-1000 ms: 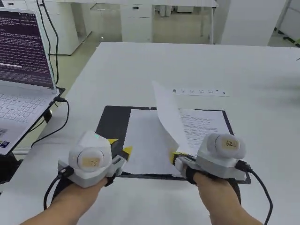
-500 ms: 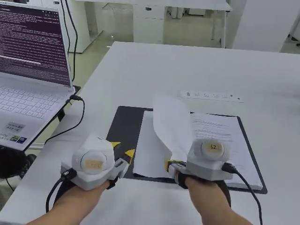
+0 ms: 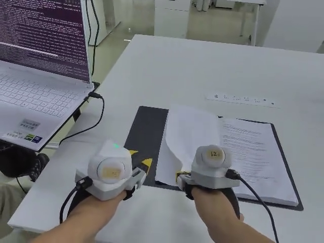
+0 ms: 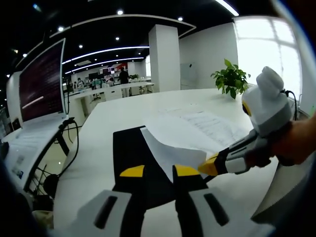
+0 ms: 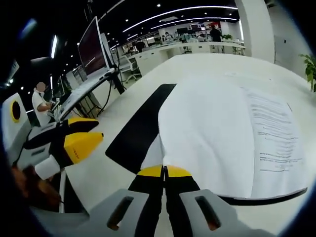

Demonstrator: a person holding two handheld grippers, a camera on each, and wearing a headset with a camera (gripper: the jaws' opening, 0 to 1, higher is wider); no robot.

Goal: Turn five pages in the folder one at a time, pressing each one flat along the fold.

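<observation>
A black folder [image 3: 144, 131] lies open on the white table, with a printed page [image 3: 253, 147] on its right half. My right gripper [image 3: 179, 177] is shut on the bottom corner of a white sheet [image 3: 192, 134], which curves up and leans over the left half. In the right gripper view the jaws [image 5: 164, 171] pinch that sheet [image 5: 212, 128] at its near edge above the folder [image 5: 140, 128]. My left gripper [image 3: 139, 158] is open just off the folder's front left corner, holding nothing. Its view shows its jaws [image 4: 159, 171] over the black cover [image 4: 129, 148].
An open laptop [image 3: 40, 66] stands at the left, and its cable [image 3: 96, 116] trails toward the folder. A white power strip [image 3: 243, 99] lies behind the folder. The table's front edge is close under both hands. A potted plant [image 4: 229, 81] stands far off.
My right gripper has carried the held sheet leftward and lower, so it now leans over the left half. The left gripper has stayed near the folder's front left corner.
</observation>
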